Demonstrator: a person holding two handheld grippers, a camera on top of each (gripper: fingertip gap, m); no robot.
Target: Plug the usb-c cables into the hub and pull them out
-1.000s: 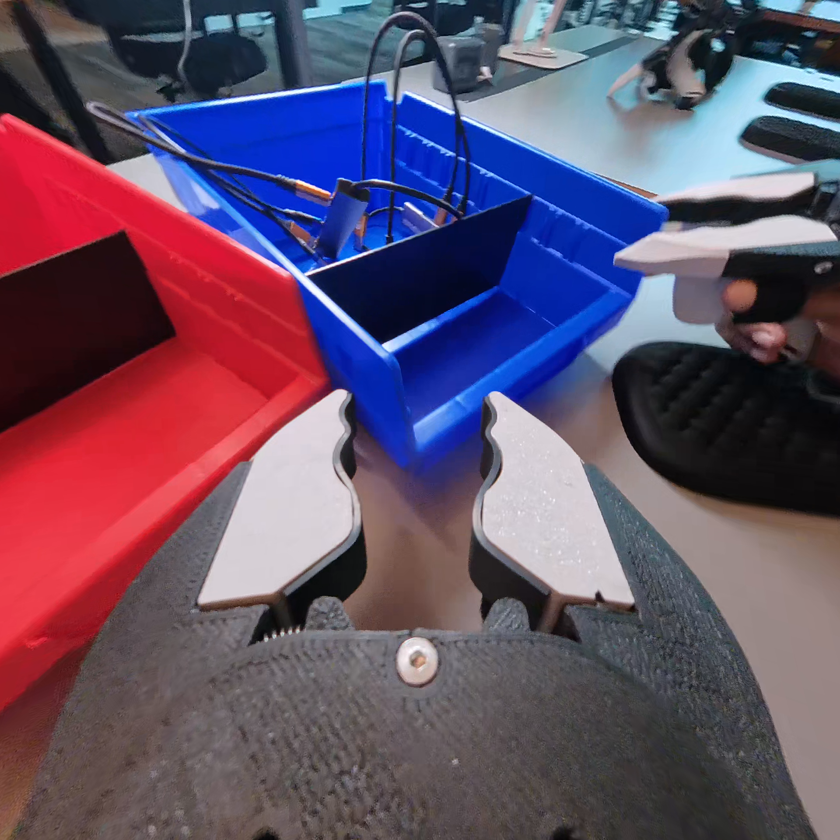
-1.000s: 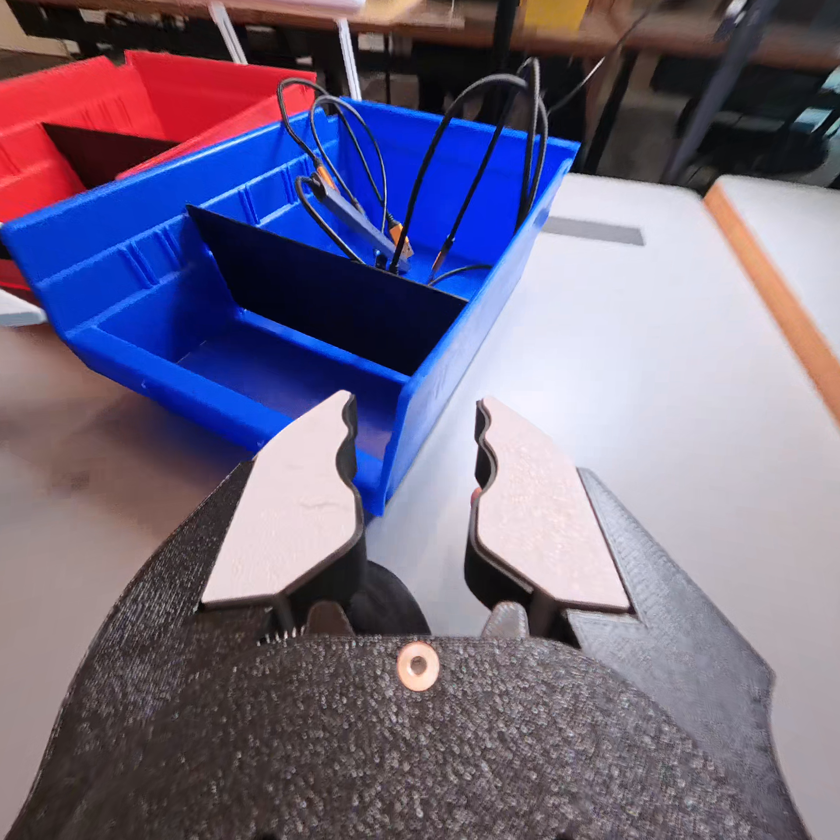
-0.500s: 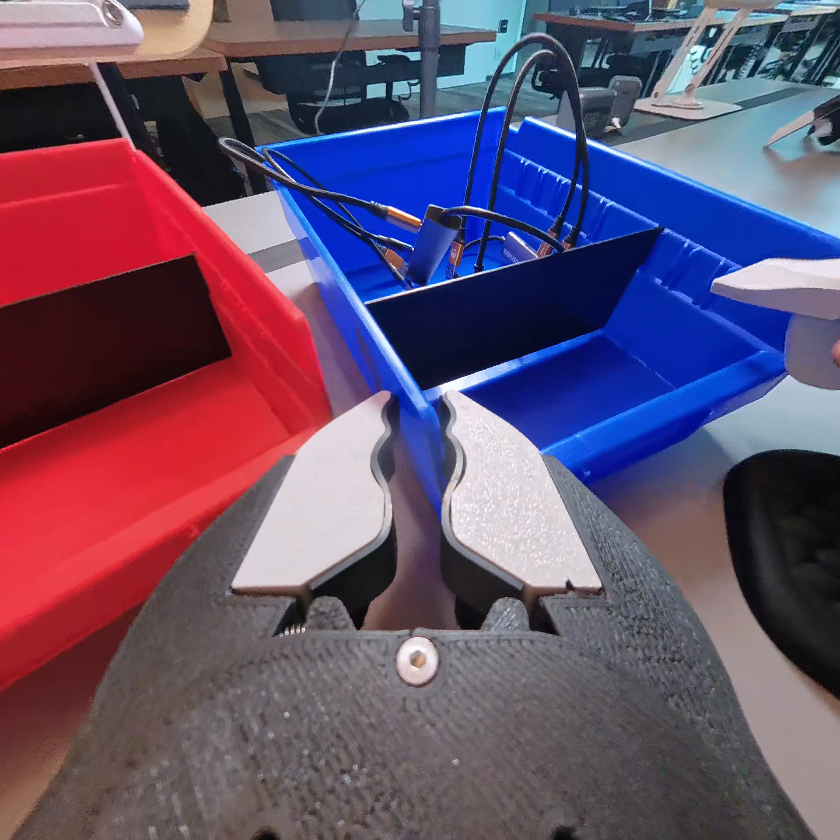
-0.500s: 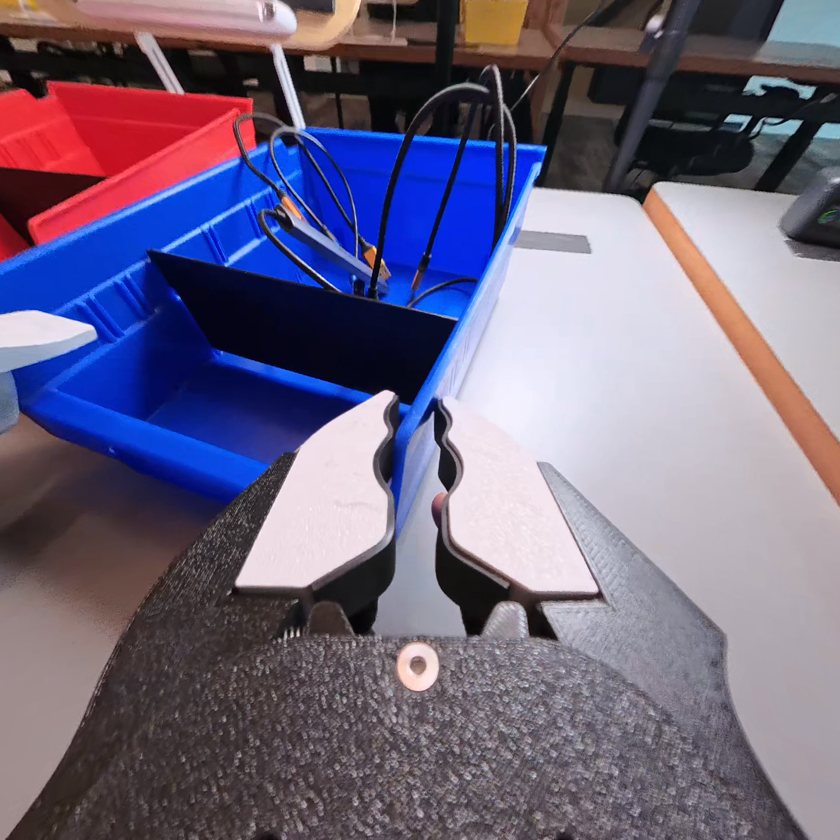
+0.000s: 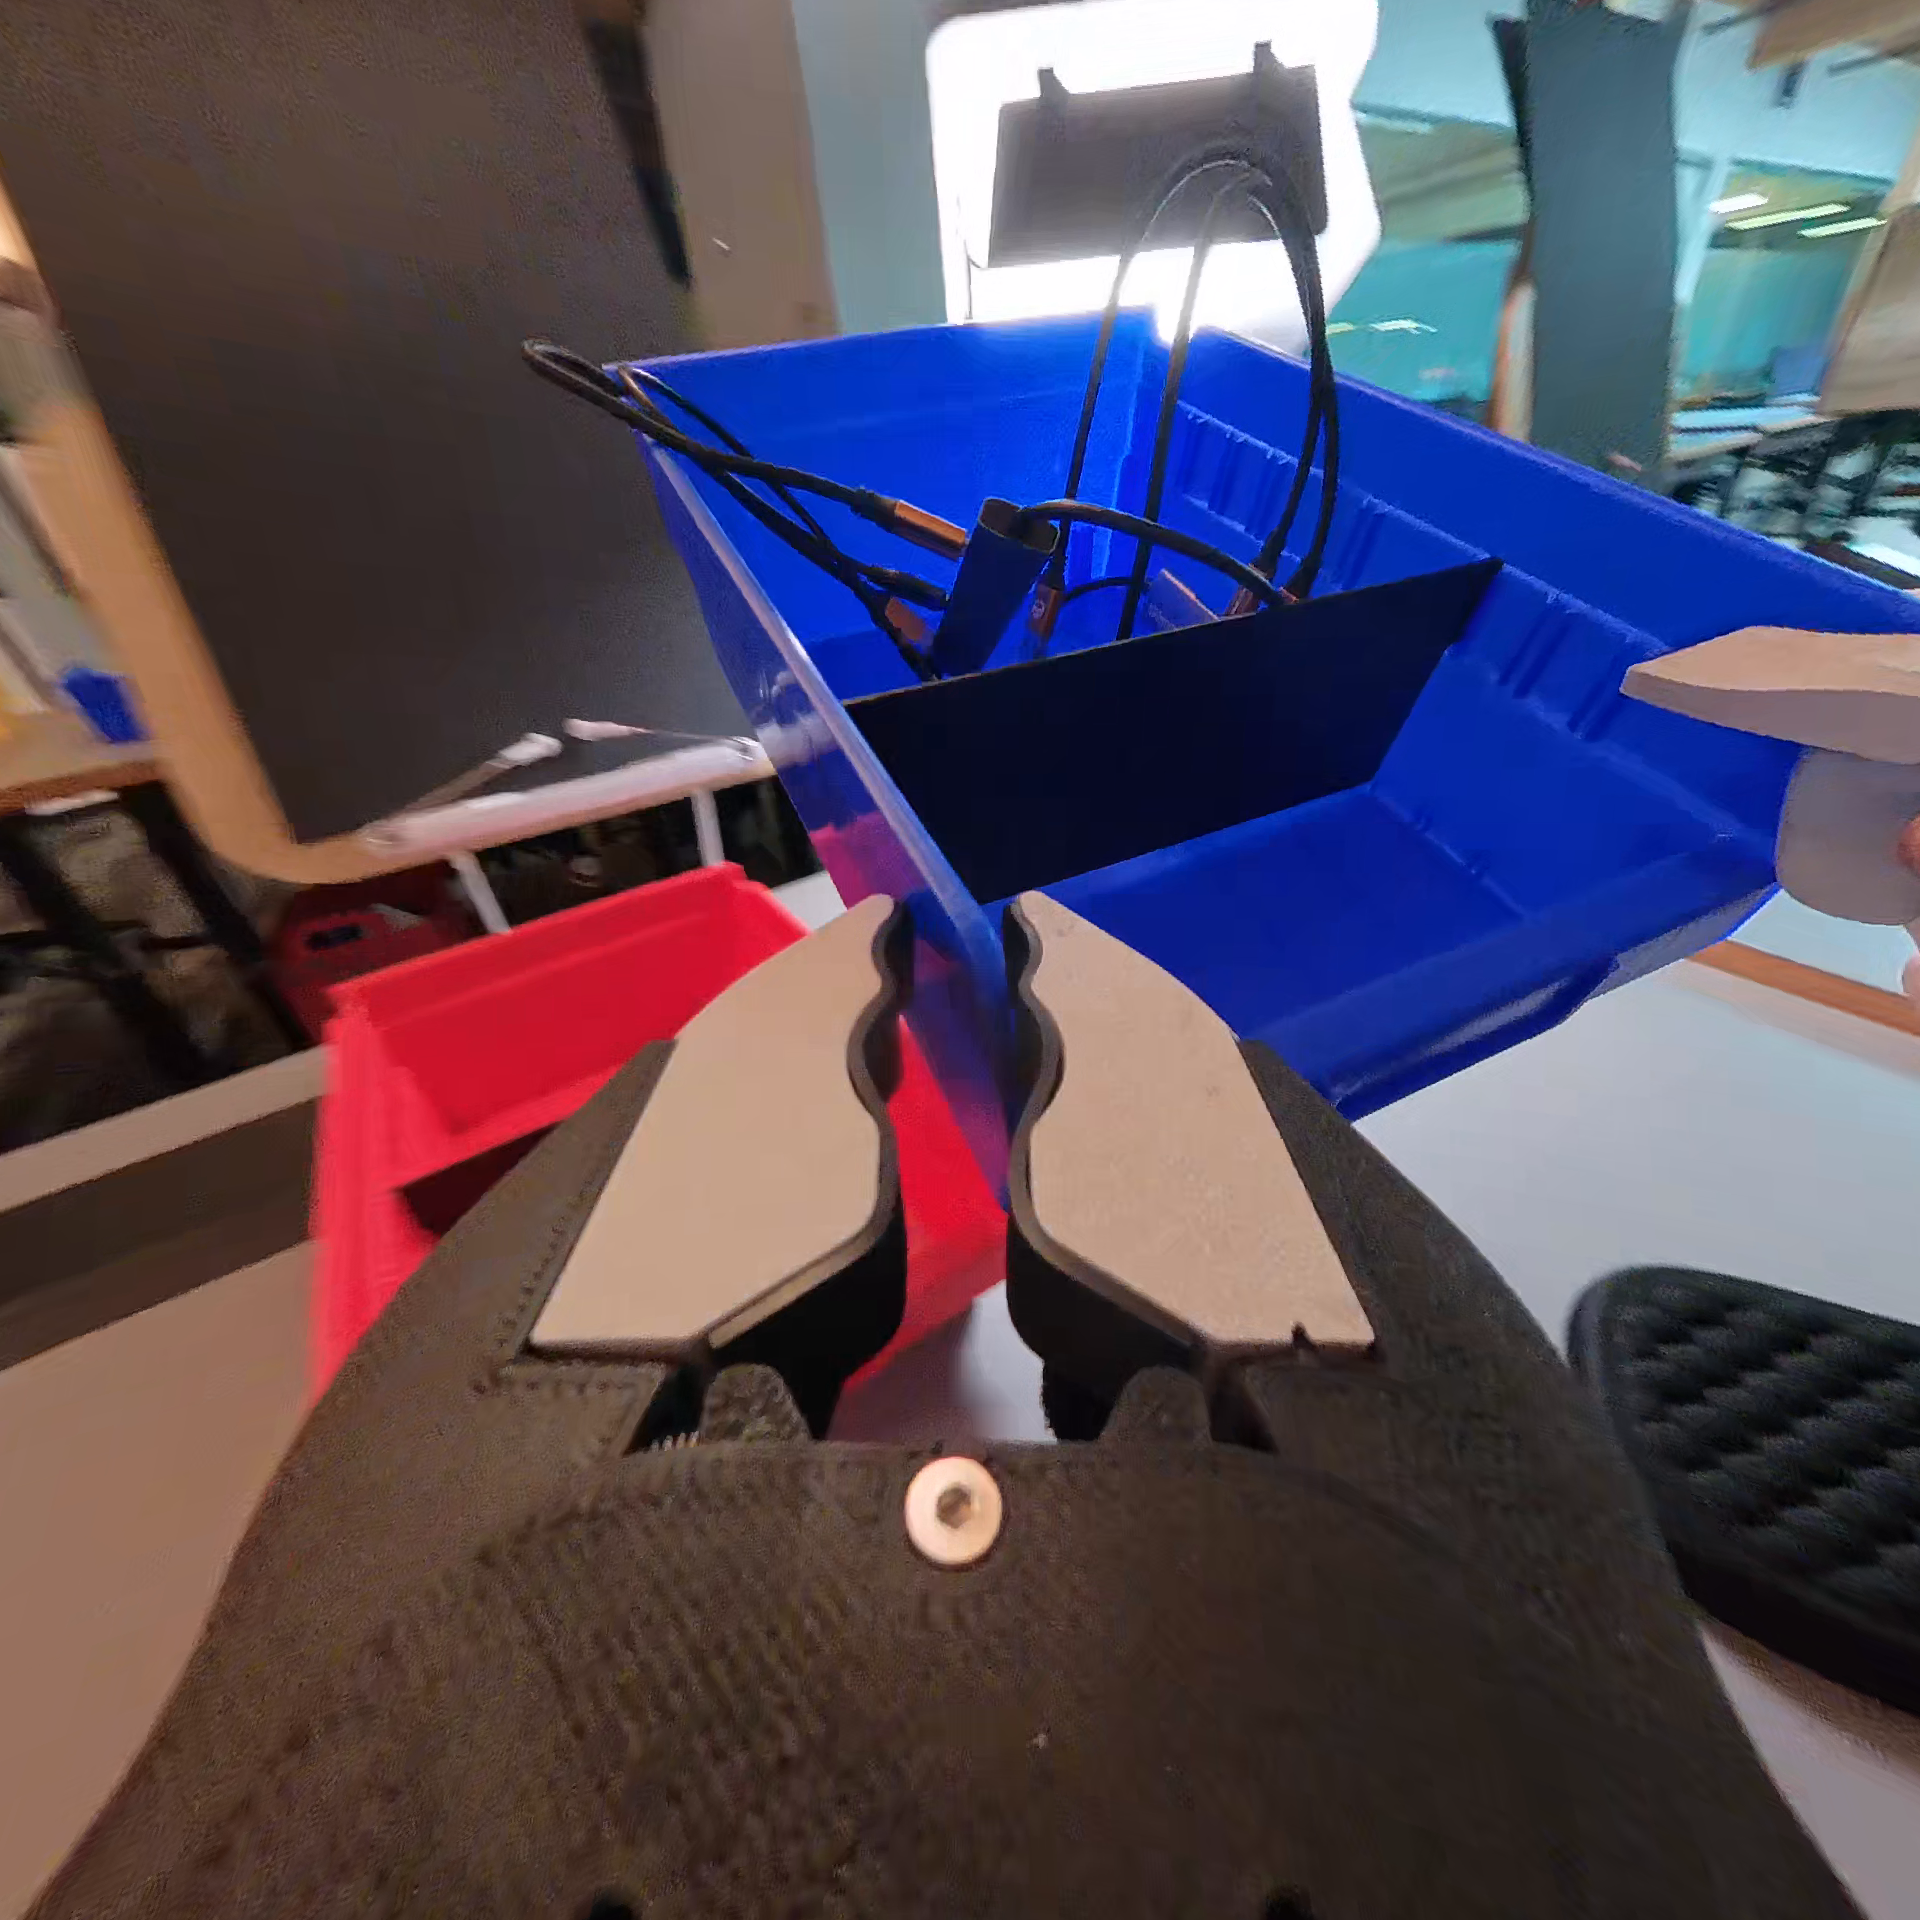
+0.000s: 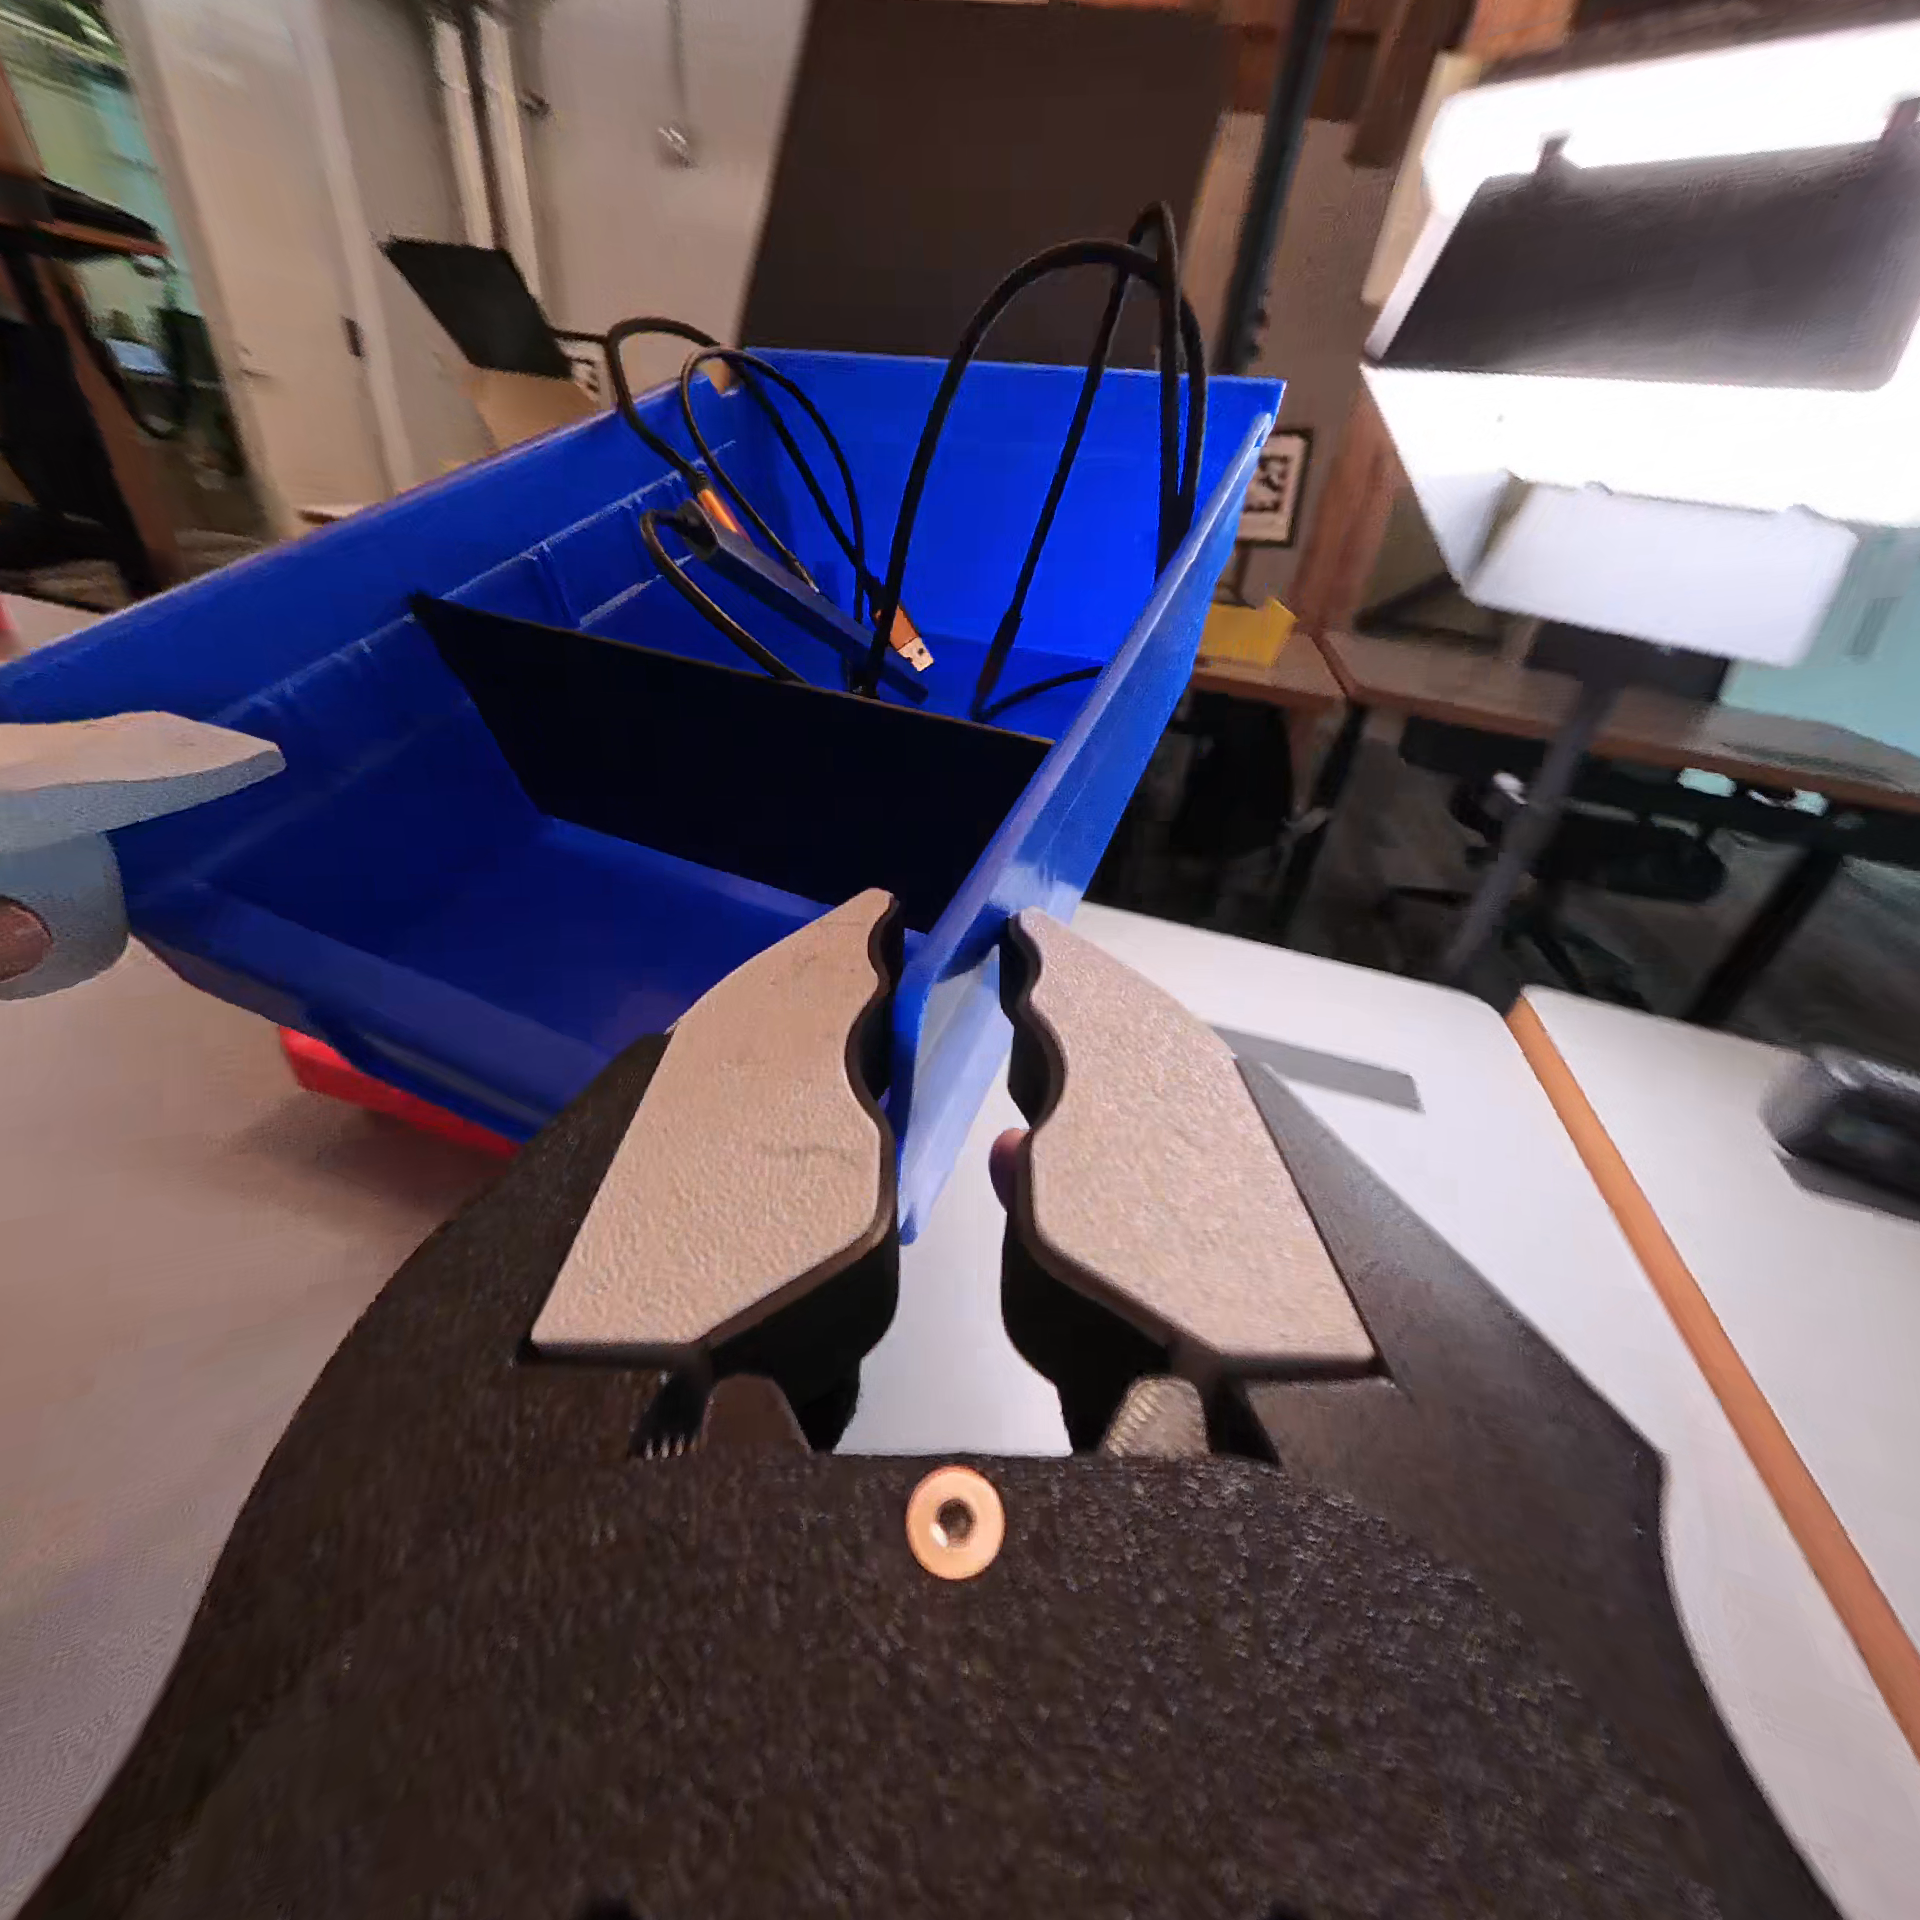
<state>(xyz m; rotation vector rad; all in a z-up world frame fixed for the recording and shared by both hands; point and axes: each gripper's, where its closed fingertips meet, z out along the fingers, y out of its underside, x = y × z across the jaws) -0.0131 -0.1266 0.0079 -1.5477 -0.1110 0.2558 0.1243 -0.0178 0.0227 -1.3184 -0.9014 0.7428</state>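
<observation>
Blue bin (image 5: 1455,935) now lifted clear above red bin (image 5: 582,997)

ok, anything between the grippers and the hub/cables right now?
Yes. Both grippers are shut on the blue bin's side walls: left gripper, right gripper. The hub and cables sit in the far compartment, behind the black divider.

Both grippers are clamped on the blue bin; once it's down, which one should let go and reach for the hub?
Left, probably. The hub leans toward the wall that the left gripper clamps; the right gripper grips the opposite wall of the blue bin.
</observation>
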